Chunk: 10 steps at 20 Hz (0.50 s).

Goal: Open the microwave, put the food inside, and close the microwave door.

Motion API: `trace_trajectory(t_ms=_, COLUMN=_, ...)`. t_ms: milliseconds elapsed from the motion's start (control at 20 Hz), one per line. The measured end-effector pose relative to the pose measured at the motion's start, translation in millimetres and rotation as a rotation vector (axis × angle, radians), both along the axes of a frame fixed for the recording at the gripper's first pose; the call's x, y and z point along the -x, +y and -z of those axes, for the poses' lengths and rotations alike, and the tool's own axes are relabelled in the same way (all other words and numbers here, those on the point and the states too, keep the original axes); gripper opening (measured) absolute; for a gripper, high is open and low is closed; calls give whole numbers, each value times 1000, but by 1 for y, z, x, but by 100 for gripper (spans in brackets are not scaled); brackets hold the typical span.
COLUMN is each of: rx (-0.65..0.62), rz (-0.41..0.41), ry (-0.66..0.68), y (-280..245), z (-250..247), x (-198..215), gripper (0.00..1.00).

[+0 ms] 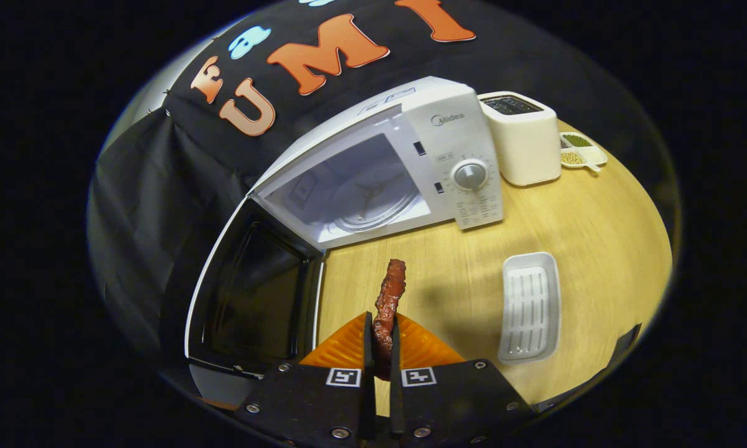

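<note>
Microwave (411, 168), the boxy white one on the wooden bench (597, 218), has its door swung wide, so the tongs (381, 336) squeezing that reddish-brown strip of meat (391, 295) upright look set to load it.

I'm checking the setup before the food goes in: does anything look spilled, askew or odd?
Nothing stands out. The white microwave stands open and bare inside, the gripper pinches the reddish-brown meat strip, and the white ridged tray lies flat.

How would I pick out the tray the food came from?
Start at the white microwave, its door swung open. On the wooden table in front of its dial lies a white ribbed tray, empty. Unlike the small dish beside the toaster, it holds nothing.
</note>
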State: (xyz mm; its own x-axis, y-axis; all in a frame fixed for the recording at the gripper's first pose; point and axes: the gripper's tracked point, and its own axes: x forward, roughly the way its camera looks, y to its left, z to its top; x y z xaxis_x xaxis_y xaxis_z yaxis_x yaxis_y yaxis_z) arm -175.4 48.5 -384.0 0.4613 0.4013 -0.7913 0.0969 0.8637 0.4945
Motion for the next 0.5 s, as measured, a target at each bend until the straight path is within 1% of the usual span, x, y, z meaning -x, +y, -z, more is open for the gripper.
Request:
trace_trajectory(t_ms=300, rx=-103, rz=81, ry=-33, y=67, z=15, x=-47, gripper=9)
trace_trajectory(t_ms=500, rx=-161, rz=136, ry=-51, y=97, z=22, x=-76, gripper=9)
